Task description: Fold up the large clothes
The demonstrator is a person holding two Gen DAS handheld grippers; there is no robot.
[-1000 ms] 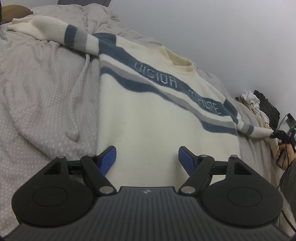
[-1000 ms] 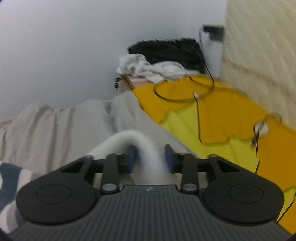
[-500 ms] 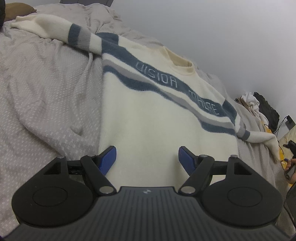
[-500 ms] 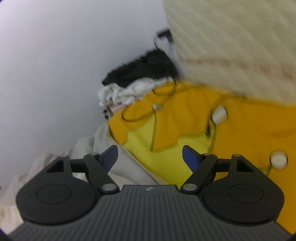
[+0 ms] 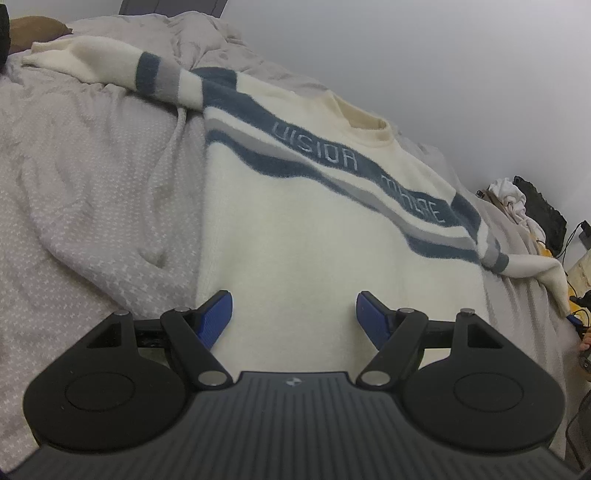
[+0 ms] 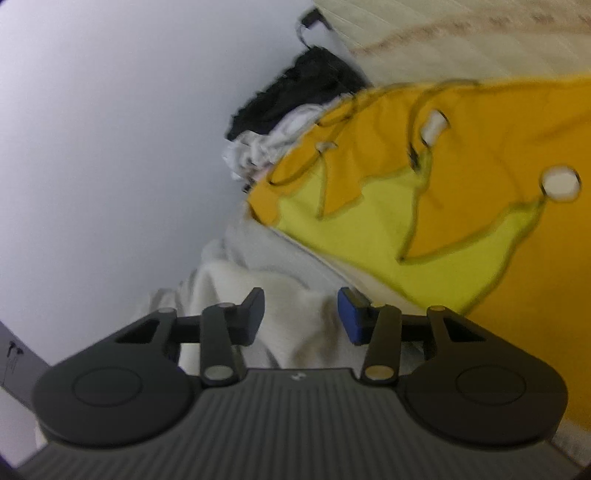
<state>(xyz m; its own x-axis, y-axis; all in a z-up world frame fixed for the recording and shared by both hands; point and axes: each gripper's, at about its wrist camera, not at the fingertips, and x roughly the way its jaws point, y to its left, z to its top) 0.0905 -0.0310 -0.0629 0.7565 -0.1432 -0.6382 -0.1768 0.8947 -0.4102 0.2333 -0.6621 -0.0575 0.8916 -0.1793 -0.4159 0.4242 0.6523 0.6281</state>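
A cream sweater (image 5: 295,236) with blue and grey stripes lies flat, face up, on the grey bed cover (image 5: 85,192). Its sleeves spread out to the far left (image 5: 110,66) and to the right (image 5: 532,266). My left gripper (image 5: 294,314) is open and empty, low over the sweater's lower body near the hem. In the right wrist view my right gripper (image 6: 301,314) is open, with the cream sleeve end (image 6: 288,314) lying between and below its fingers, not gripped. The view is tilted and blurred.
An orange and yellow cloth (image 6: 461,192) with cables covers a surface right of the bed. A pile of white and black clothes (image 6: 288,122) lies by the wall behind it, also in the left wrist view (image 5: 524,206). A brown pillow (image 5: 33,29) is far left.
My right gripper let go of the sleeve end and opened, then swung and tilted with the sleeve back between its fingers. My left gripper stayed open and drifted slightly along the hem.
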